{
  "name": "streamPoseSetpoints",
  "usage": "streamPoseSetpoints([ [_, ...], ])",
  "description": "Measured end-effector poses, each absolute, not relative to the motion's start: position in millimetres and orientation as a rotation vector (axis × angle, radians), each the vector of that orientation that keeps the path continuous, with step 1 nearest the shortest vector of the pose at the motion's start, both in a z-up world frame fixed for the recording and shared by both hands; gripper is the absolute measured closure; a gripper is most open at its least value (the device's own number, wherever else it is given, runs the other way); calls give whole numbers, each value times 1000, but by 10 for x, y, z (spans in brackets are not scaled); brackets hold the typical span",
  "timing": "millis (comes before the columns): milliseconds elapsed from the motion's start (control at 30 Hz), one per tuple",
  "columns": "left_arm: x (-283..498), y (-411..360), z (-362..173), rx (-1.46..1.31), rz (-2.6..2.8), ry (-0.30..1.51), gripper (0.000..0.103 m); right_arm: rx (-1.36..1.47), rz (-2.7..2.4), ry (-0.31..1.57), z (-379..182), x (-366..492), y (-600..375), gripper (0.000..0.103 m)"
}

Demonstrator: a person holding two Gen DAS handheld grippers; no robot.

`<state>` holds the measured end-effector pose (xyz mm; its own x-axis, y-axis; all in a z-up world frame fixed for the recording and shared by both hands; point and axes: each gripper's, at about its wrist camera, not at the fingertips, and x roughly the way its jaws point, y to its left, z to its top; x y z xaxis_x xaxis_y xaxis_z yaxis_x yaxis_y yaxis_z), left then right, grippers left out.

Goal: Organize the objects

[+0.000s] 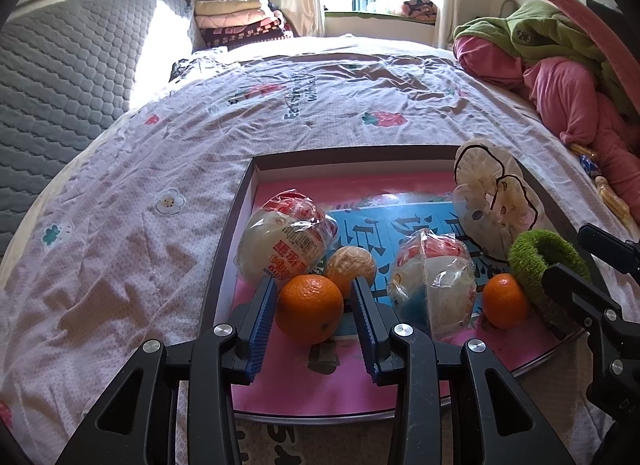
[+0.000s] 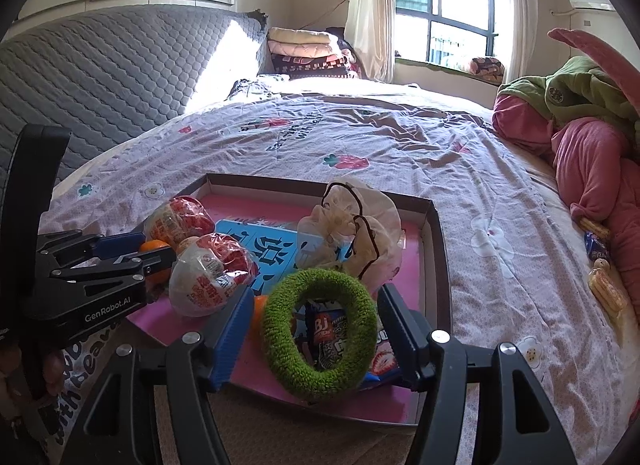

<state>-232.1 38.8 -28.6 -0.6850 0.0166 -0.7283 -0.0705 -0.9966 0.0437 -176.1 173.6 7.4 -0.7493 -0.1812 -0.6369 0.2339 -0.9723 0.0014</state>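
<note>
A shallow box tray (image 1: 240, 201) with a pink floor lies on the bed. My left gripper (image 1: 313, 285) is shut on an orange (image 1: 310, 309) at the tray's near edge; it also shows at the left of the right wrist view, left gripper (image 2: 148, 251). My right gripper (image 2: 316, 293) stands open around a fuzzy green ring (image 2: 280, 345), which rests tilted on a snack packet (image 2: 324, 329) with a gap beside the left pad. The tray also holds two plastic-wrapped red and white balls (image 1: 286, 241) (image 1: 434, 281), a brown walnut-like ball (image 1: 350, 265), a second orange (image 1: 505, 301) and a crumpled white bag (image 1: 496, 205).
The tray sits on a flowered bedsheet (image 1: 280, 113). A heap of pink and green clothes (image 1: 560, 77) fills the right side, with small snack packets (image 2: 604, 289) next to it. A grey quilted headboard (image 1: 60, 77) is at the left, folded blankets (image 1: 240, 21) at the back.
</note>
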Motion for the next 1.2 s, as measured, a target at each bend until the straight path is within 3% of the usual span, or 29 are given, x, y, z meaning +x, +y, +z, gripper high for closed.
streamPoseSetpoints([
  [167,-2303,395,-249,-1222,2841,105,62,964,-2758,117,119,-1749,1738,38],
  [333,-2271,392,-167,-1209,2856,98,48,934,-2777,104,184,-1724,1764,35],
  [700,-2122,390,-4,-1178,2889,105,39,875,-2795,92,305,-1659,1772,32],
  [1033,-1945,380,167,-1129,2943,98,29,795,-2792,73,455,-1553,1766,24],
  [1200,-1859,378,219,-1124,2952,80,27,757,-2820,97,536,-1492,1739,12],
])
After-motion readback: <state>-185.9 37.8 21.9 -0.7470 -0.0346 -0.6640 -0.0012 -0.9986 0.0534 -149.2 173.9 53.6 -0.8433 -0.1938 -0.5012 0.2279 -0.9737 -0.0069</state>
